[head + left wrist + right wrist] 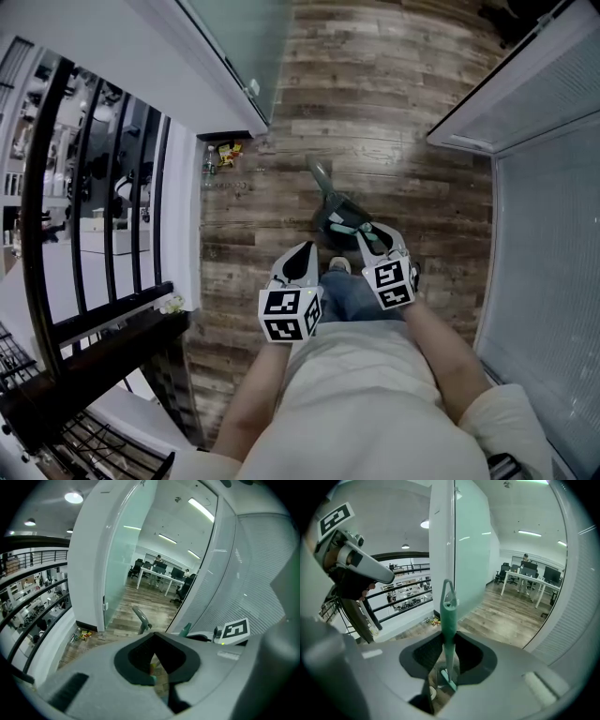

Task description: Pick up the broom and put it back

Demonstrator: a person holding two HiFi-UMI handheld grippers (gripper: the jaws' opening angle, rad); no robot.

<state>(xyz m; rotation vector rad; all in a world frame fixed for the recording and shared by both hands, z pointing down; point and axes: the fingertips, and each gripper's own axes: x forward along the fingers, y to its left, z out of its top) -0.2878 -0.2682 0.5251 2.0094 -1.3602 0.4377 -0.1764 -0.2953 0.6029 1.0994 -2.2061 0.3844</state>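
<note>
Now, broom handle squarely between jaws of right gripper.

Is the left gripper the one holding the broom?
No, the teal broom is clamped in the jaws of the right gripper, while the left gripper has nothing between its jaws.

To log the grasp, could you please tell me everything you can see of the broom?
The broom has a slim teal handle, plastic-looking, topped by a hanging loop. It stands roughly upright, clamped between the jaws of the right gripper. Its head is mostly hidden below them; nothing else visibly touches it.
</note>
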